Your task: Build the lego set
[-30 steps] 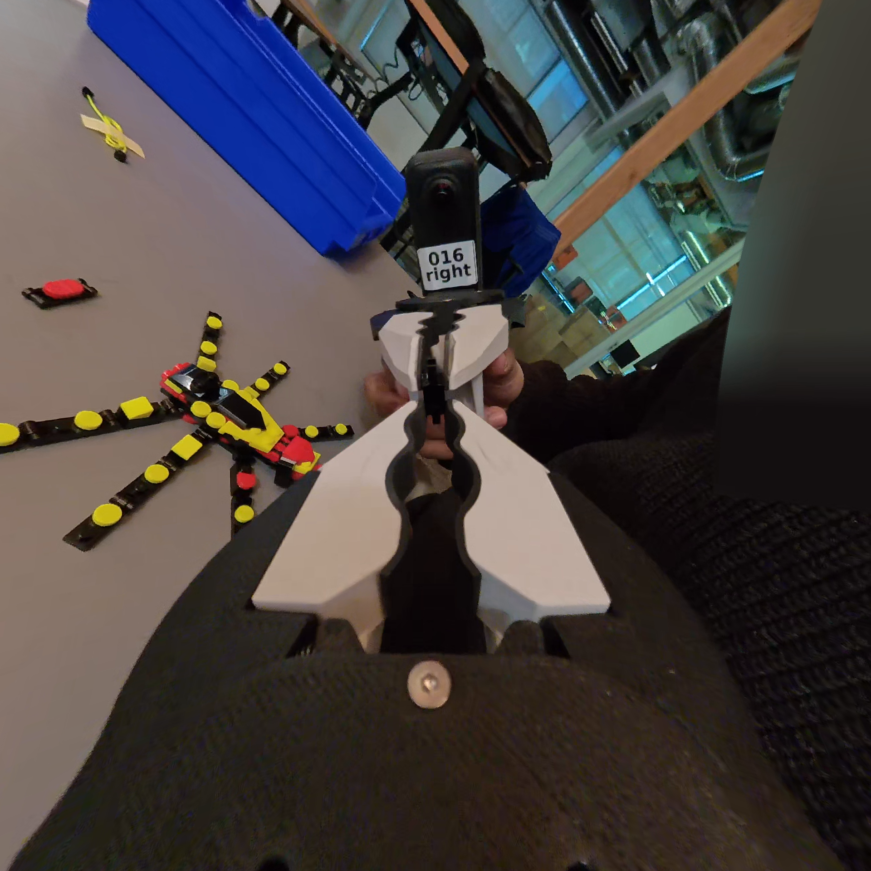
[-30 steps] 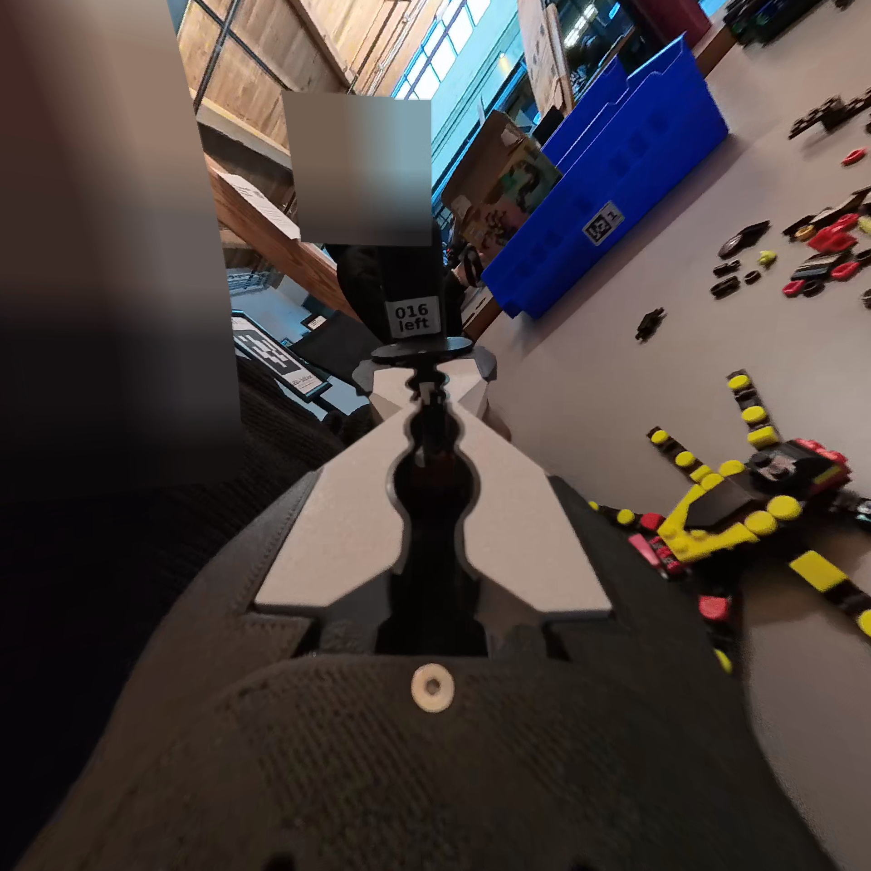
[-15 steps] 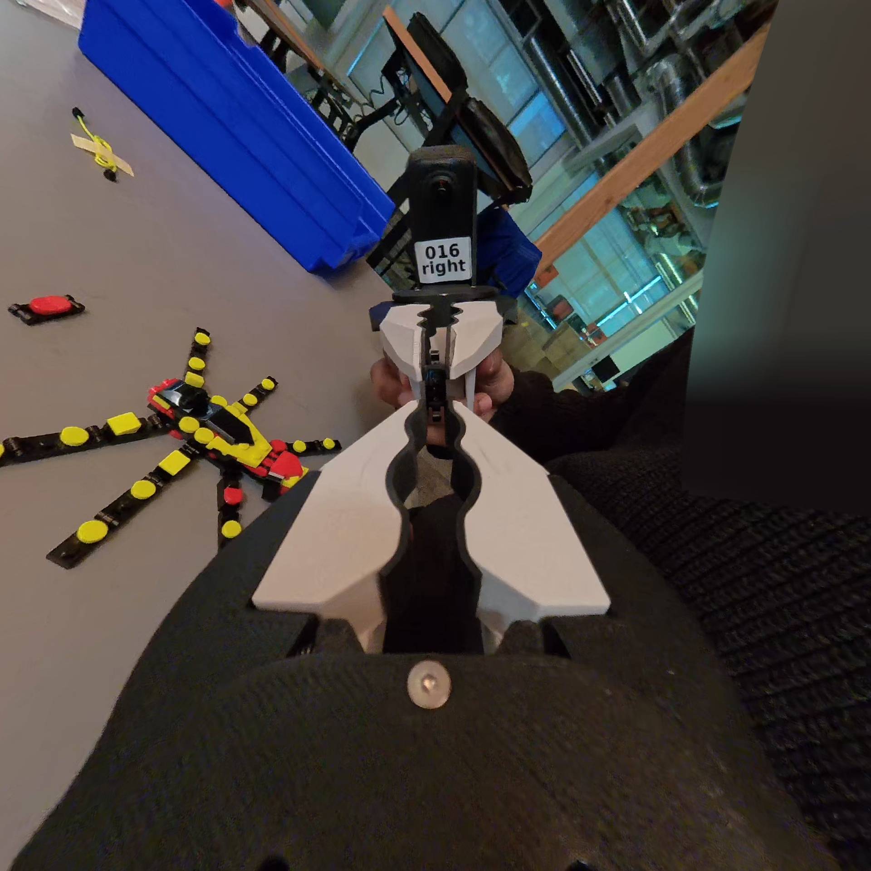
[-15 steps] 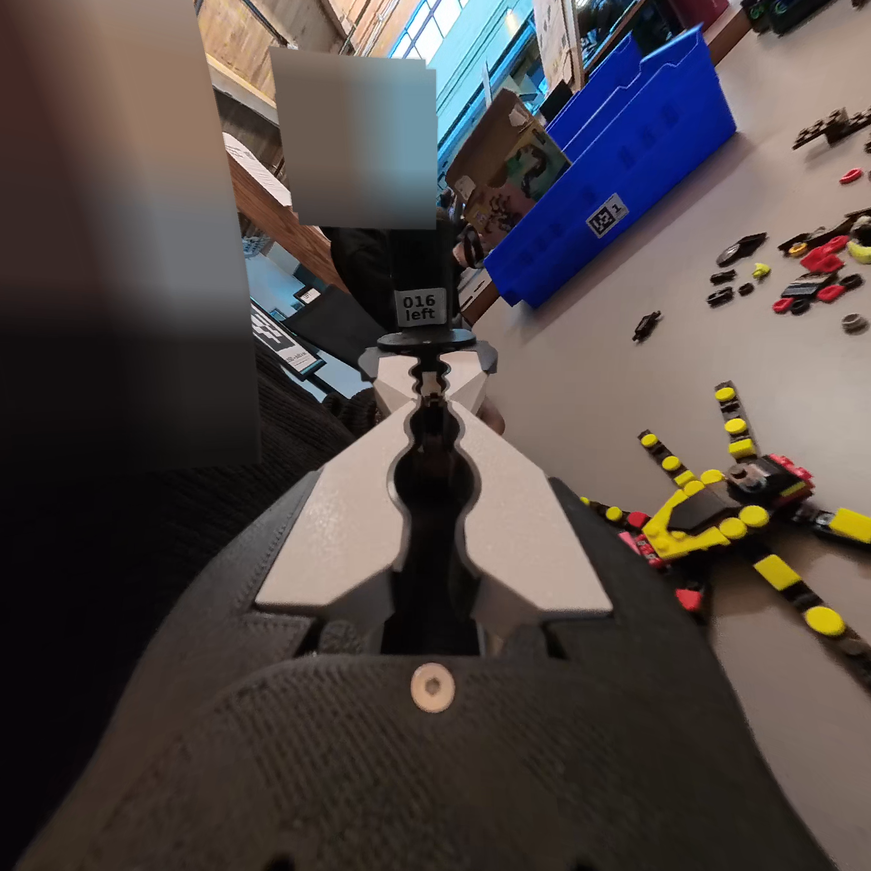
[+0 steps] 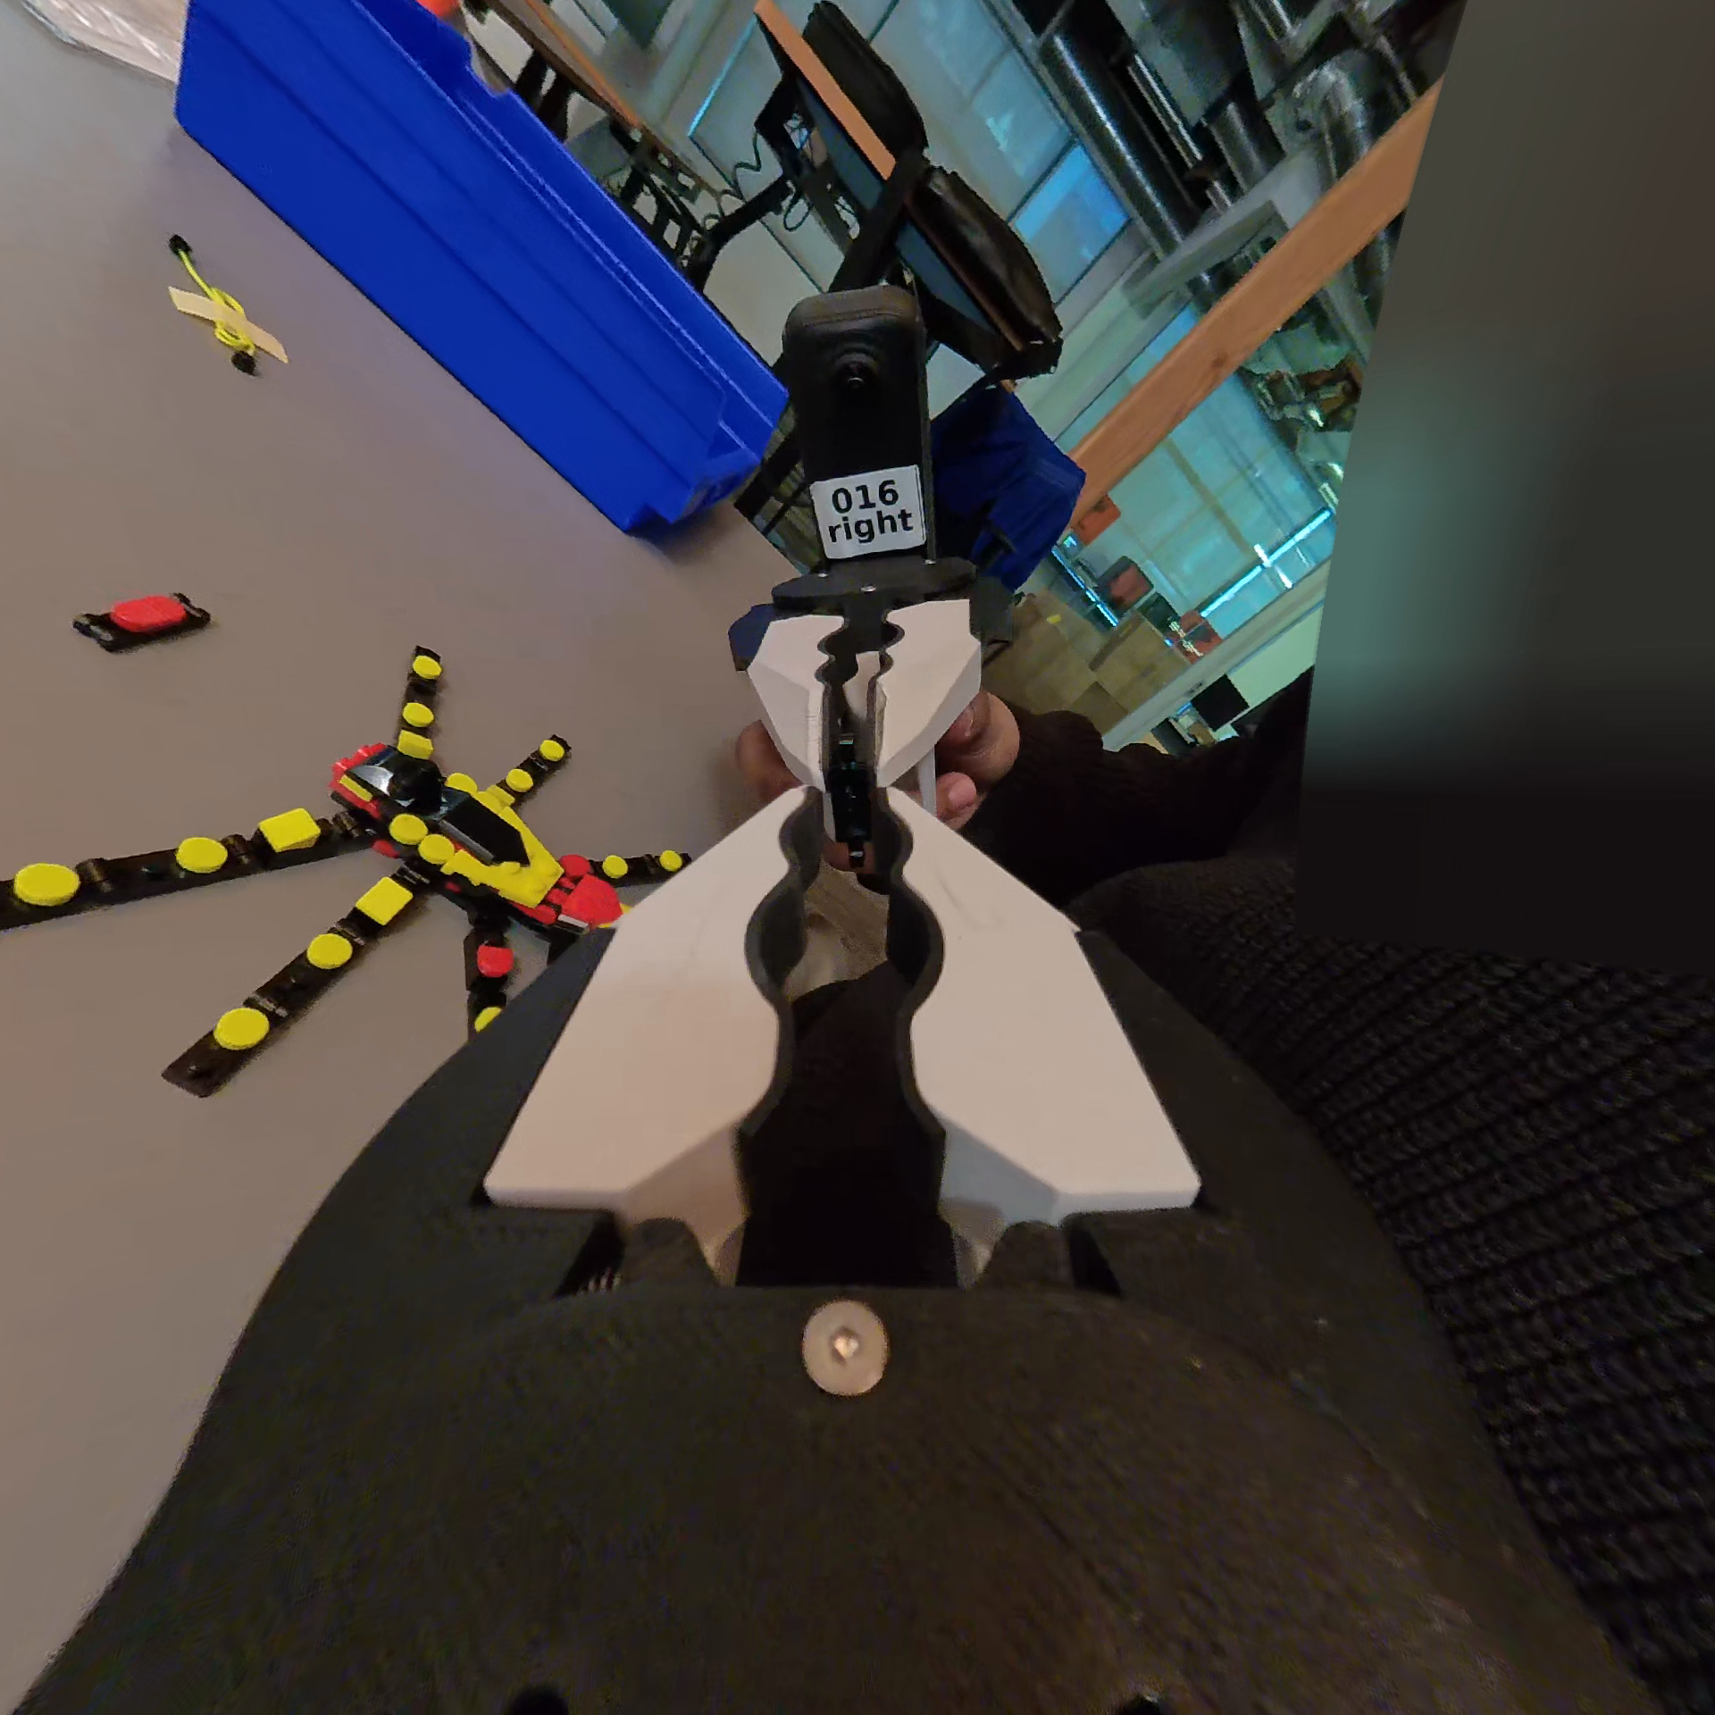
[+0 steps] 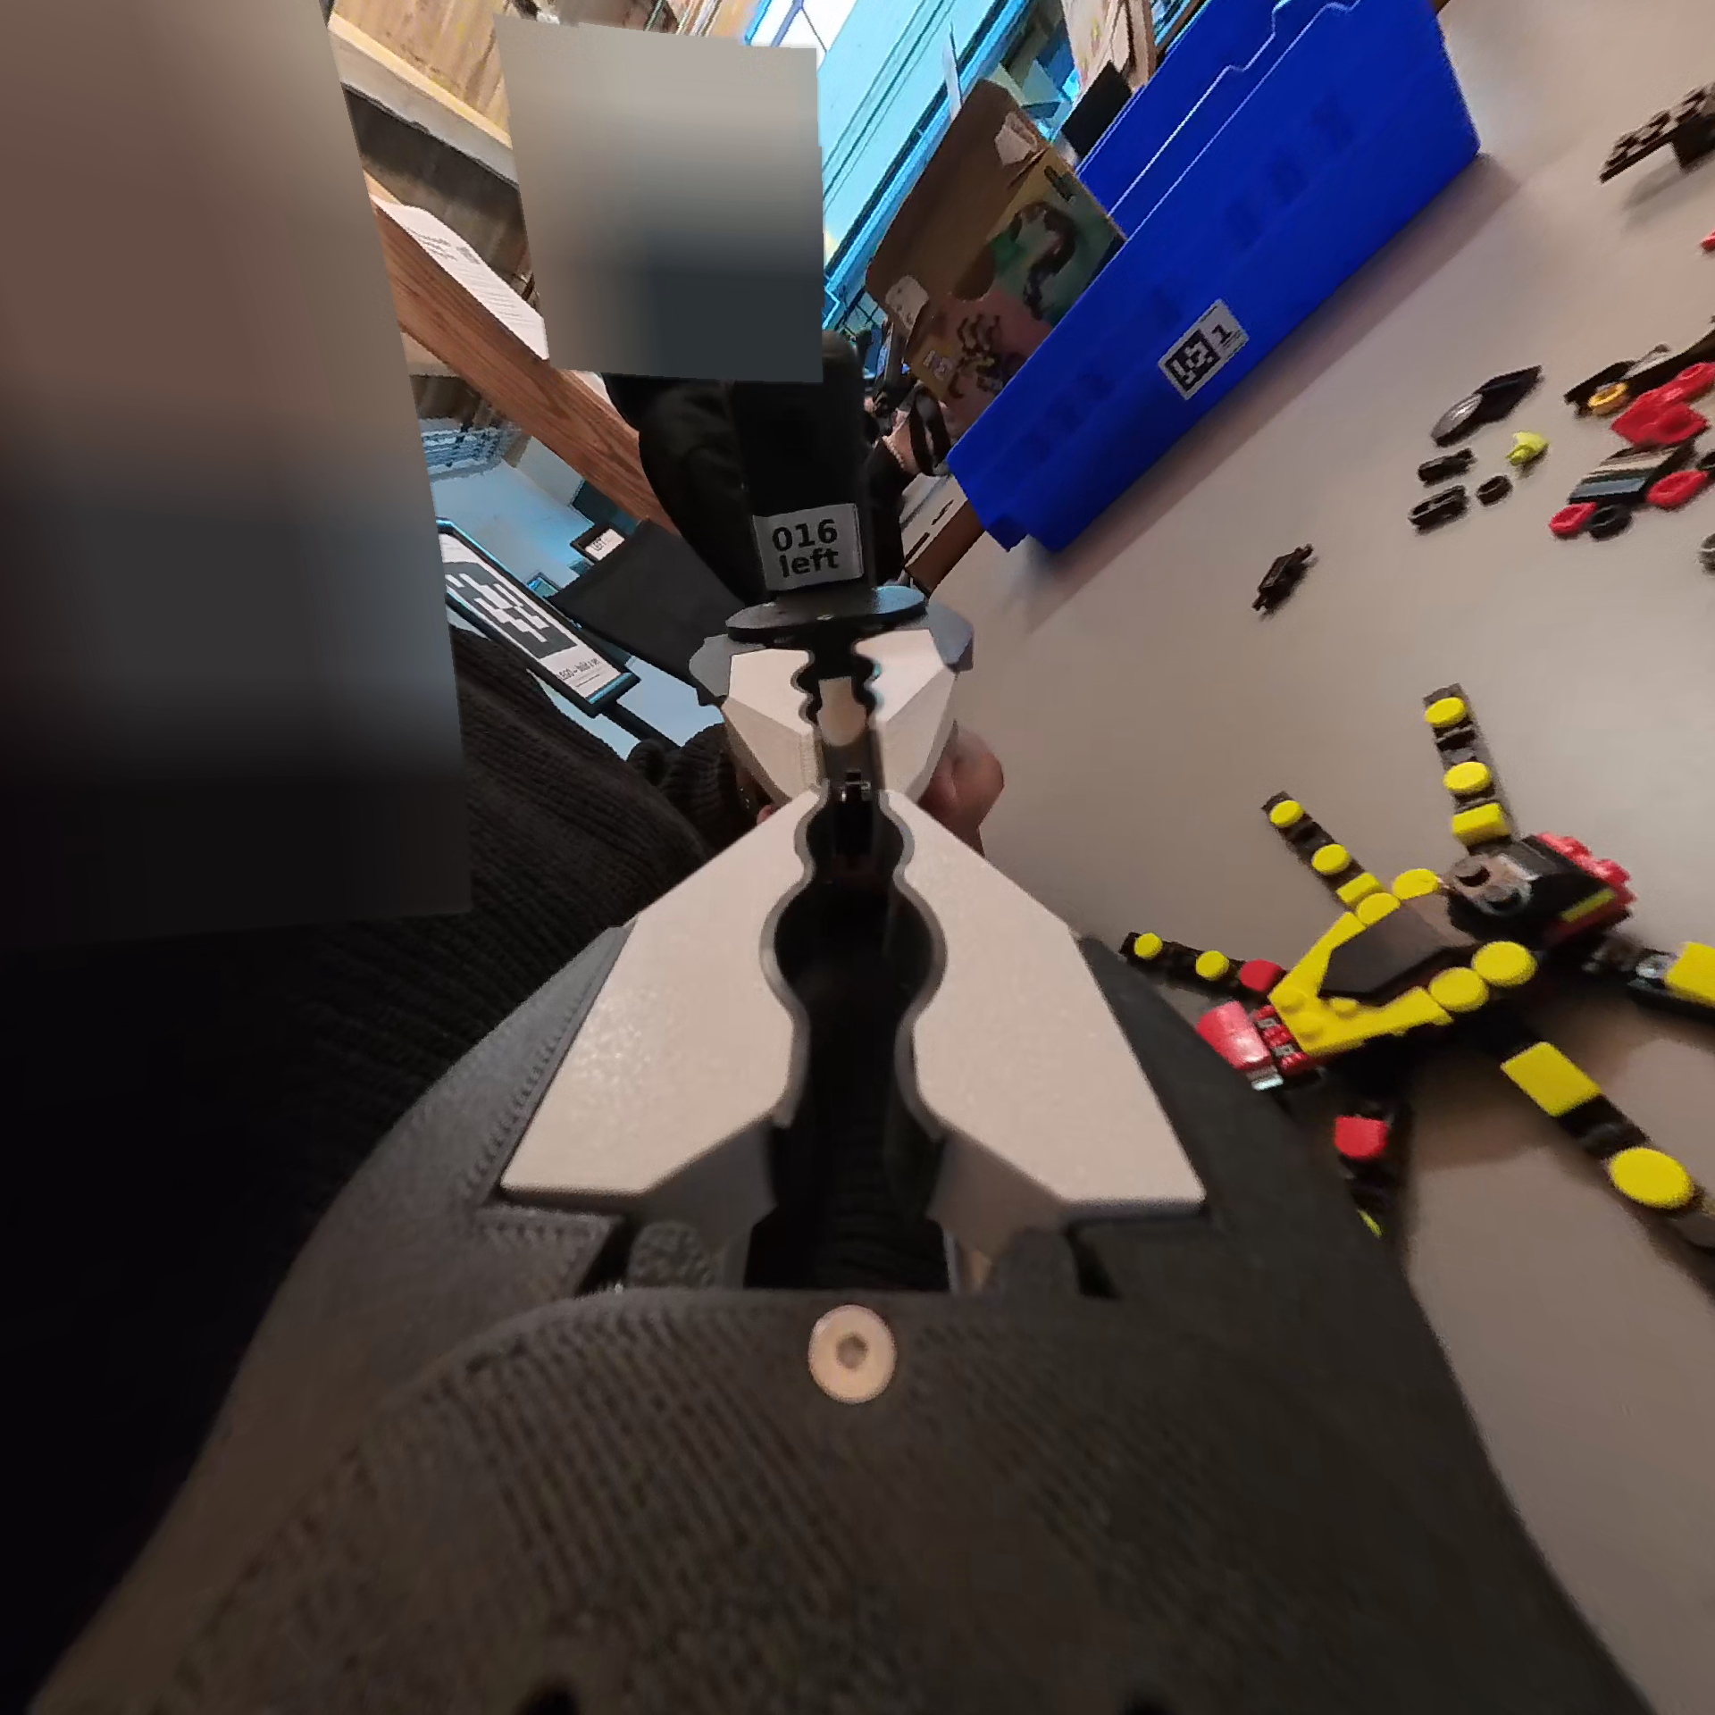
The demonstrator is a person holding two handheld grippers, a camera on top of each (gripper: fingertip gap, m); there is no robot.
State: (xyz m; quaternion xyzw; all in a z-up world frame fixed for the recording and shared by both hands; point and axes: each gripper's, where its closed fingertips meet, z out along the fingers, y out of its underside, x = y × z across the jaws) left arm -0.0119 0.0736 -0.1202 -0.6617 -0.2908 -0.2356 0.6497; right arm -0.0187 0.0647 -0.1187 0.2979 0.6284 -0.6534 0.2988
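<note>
My left gripper (image 5: 849,812) and my right gripper (image 6: 849,809) face each other tip to tip above the table's near edge. Both are shut on a small black lego piece (image 5: 846,789) pinched between them; it also shows in the right wrist view (image 6: 848,831). I cannot tell whether it is one piece or two being joined. The right gripper (image 5: 858,733) shows opposite in the left wrist view, the left gripper (image 6: 840,742) in the right wrist view. A spider-like yellow, black and red lego model (image 5: 464,844) (image 6: 1392,974) with long studded legs lies flat on the grey table.
A blue bin (image 5: 464,232) (image 6: 1253,232) stands at the table's far edge. A black piece with a red top (image 5: 144,614) and a yellow cord (image 5: 218,306) lie left. Several loose black and red pieces (image 6: 1624,464) lie far right. A person's dark sleeve (image 5: 1392,1114) is close.
Both grippers stay tip to tip and shut on the small black piece. They have tilted and shifted a little, so the table and model slide slightly in both views.
</note>
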